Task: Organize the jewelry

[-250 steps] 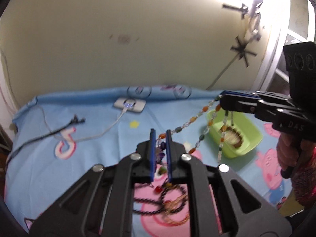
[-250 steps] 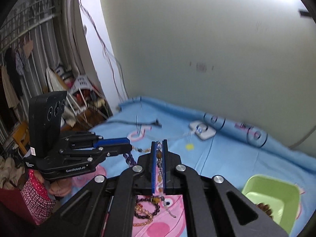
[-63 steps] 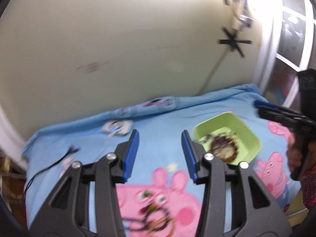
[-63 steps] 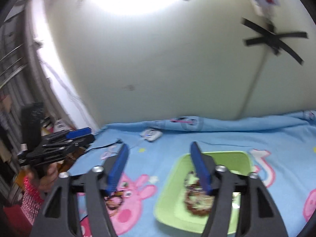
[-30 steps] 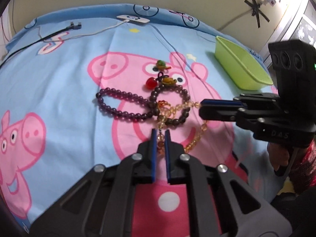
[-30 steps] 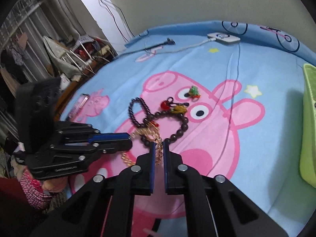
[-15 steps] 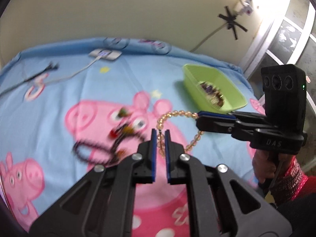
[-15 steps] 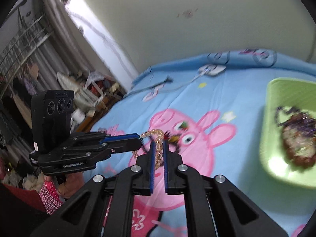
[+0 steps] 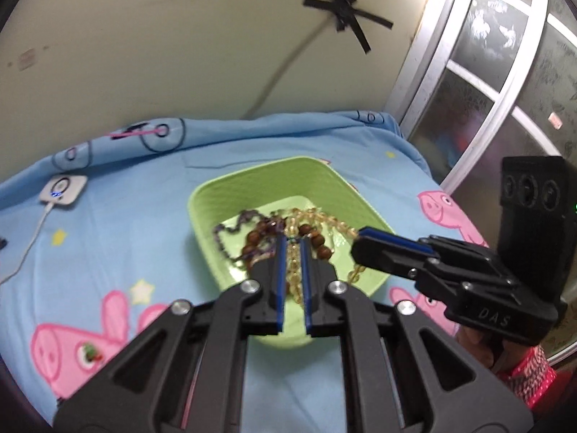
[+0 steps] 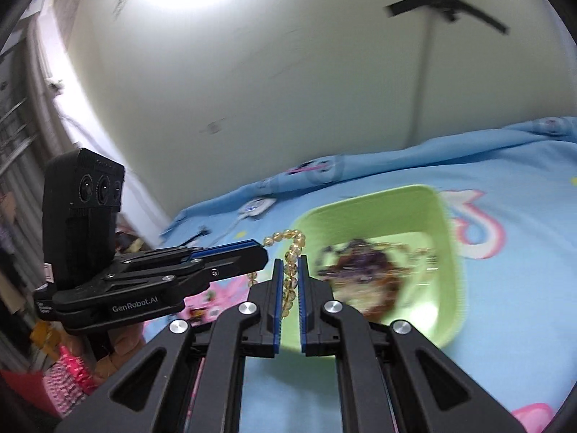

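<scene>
A yellow bead strand (image 9: 294, 274) hangs between both grippers above a green tray (image 9: 212, 195). My left gripper (image 9: 293, 249) is shut on one part of it. My right gripper (image 10: 289, 270) is shut on another part (image 10: 288, 278); it also shows in the left wrist view (image 9: 360, 238). The left gripper shows in the right wrist view (image 10: 265, 250) at the tray's (image 10: 447, 245) left edge. The tray holds a pile of brown, purple and yellow beads (image 9: 259, 238).
The tray rests on a blue Peppa Pig sheet (image 9: 119, 238). A white charger (image 9: 63, 189) with a cable lies at the back left. A small green and red charm (image 9: 90, 351) lies on the sheet. A wall is behind, a window at the right.
Both grippers have carried the yellow strand from over the pink pig print to above the green tray. Both stay shut on it.
</scene>
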A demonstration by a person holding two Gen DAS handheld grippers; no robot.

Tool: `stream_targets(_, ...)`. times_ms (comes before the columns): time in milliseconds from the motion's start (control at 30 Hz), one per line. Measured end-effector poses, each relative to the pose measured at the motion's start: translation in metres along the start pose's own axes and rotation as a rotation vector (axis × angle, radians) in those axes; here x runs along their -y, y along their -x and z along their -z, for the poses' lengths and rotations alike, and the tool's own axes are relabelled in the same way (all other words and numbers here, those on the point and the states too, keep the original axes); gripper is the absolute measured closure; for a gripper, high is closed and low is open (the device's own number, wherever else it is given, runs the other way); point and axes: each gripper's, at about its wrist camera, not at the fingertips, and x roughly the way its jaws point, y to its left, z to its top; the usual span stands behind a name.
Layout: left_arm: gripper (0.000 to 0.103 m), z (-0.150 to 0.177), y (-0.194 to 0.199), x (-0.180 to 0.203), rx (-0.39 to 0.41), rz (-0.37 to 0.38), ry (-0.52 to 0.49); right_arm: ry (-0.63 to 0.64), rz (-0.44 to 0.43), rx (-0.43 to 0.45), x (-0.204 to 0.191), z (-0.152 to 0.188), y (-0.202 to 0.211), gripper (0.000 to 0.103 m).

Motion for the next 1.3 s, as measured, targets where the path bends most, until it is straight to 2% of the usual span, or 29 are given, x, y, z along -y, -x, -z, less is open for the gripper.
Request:
stream_targets(100, 0.095, 0.001, -0.015, 0.005, -0.046, -0.022, -0.014, -0.001, 0.083, 0.027, 0.01, 0.006, 0.002, 0.103)
stream_targets(133, 0.088, 0.003, -0.013, 0.004, -0.049, -0.022, -0.014, -0.008, 0.096, 0.034, 0.014, 0.008, 0.003, 0.095)
stream_targets(167, 0.076, 0.004, -0.006, 0.0, -0.032, -0.031, -0.01, -0.016, 0.098, 0.041, 0.015, 0.008, 0.004, 0.087)
stream_targets(200, 0.07, 0.005, 0.001, -0.005, -0.01, -0.043, -0.006, -0.024, 0.097, 0.062, 0.016, 0.008, 0.008, 0.076)
stream_targets(233, 0.062, 0.007, 0.018, -0.013, 0.045, -0.063, 0.004, -0.022, 0.09, 0.084, 0.014, 0.007, 0.011, 0.072)
stream_targets(333, 0.06, 0.015, 0.064, -0.04, 0.151, -0.138, 0.04, 0.021, 0.071, 0.139, -0.001, 0.003, 0.02, 0.072)
stream_targets(467, 0.06, 0.044, 0.118, -0.084, 0.235, -0.275, 0.102, 0.084, -0.033, 0.165, -0.03, 0.001, 0.023, 0.072)
stream_targets(567, 0.06, 0.077, 0.141, -0.113, 0.231, -0.355, 0.16, 0.162, -0.098, 0.081, -0.059, 0.009, 0.006, 0.074)
stream_targets(633, 0.06, 0.102, 0.146, -0.127, 0.203, -0.368, 0.197, 0.219, -0.133, -0.01, -0.082, 0.02, -0.019, 0.088)
stream_targets(700, 0.06, 0.127, 0.145, -0.134, 0.169, -0.377, 0.217, 0.269, -0.153, -0.107, -0.102, 0.035, -0.046, 0.097)
stream_targets(733, 0.06, 0.135, 0.143, -0.135, 0.157, -0.378, 0.222, 0.309, -0.165, -0.169, -0.116, 0.046, -0.064, 0.098)
stream_targets(867, 0.06, 0.164, 0.138, -0.147, 0.12, -0.362, 0.276, 0.397, -0.191, -0.315, -0.153, 0.073, -0.108, 0.1)
stream_targets(967, 0.06, 0.179, 0.14, -0.159, 0.108, -0.353, 0.315, 0.444, -0.196, -0.377, -0.173, 0.089, -0.128, 0.1)
stream_targets(1133, 0.06, 0.186, 0.145, -0.171, 0.115, -0.335, 0.342, 0.518, -0.139, -0.463, -0.193, 0.104, -0.161, 0.1)
stream_targets(1233, 0.06, 0.182, 0.143, -0.17, 0.12, -0.327, 0.328, 0.522, -0.146, -0.475, -0.194, 0.104, -0.165, 0.103)
stream_targets(1300, 0.06, 0.176, 0.139, -0.167, 0.116, -0.324, 0.304, 0.484, -0.145, -0.441, -0.188, 0.097, -0.159, 0.103)
